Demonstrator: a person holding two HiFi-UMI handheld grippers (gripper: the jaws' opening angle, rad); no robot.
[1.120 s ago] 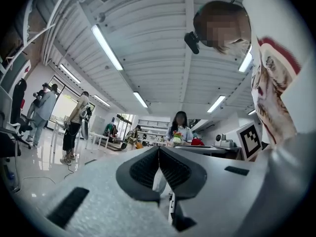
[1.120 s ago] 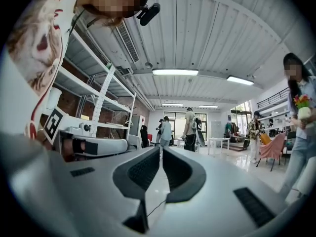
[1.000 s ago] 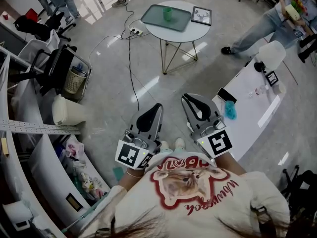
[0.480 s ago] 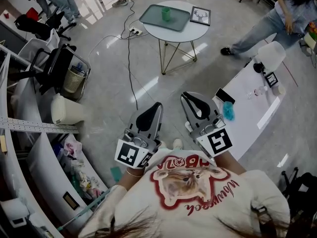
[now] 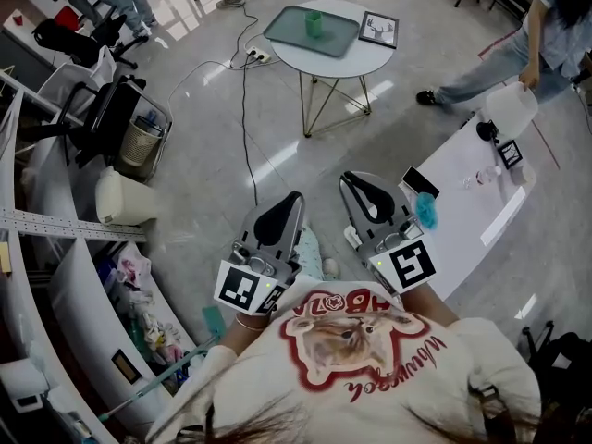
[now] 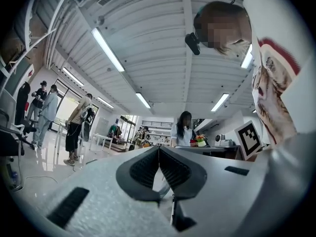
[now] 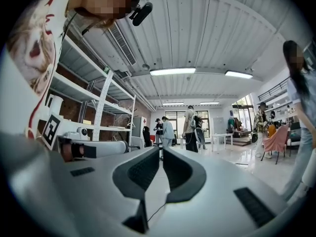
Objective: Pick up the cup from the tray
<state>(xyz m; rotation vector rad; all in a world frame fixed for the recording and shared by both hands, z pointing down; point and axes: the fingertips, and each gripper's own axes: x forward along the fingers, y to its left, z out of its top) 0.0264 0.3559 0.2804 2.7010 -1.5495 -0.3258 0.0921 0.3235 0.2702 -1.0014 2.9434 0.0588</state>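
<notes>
A green cup [image 5: 314,23] stands upright on a grey-green tray [image 5: 289,33] on a round white table [image 5: 351,61] at the far end of the head view. Both grippers are held close to my body, far from that table. My left gripper [image 5: 294,196] points toward it, its dark pads meeting at the tip with nothing between them; the left gripper [image 6: 159,148] shows the same in its own view. My right gripper [image 5: 348,179] is beside it. The right gripper [image 7: 161,150] is shut and empty. Neither gripper view shows the cup.
A framed picture [image 5: 376,29] lies beside the tray. A cable [image 5: 244,109] runs over the floor from a power strip [image 5: 255,58] by the table. A long white table [image 5: 462,206] stands to my right, a person [image 5: 546,49] at its far end. A cart [image 5: 125,128] and shelving line the left.
Both grippers have stayed where they were. The person at the upper right has stepped to the far end of the long white table. My foot has come forward under the left gripper.
</notes>
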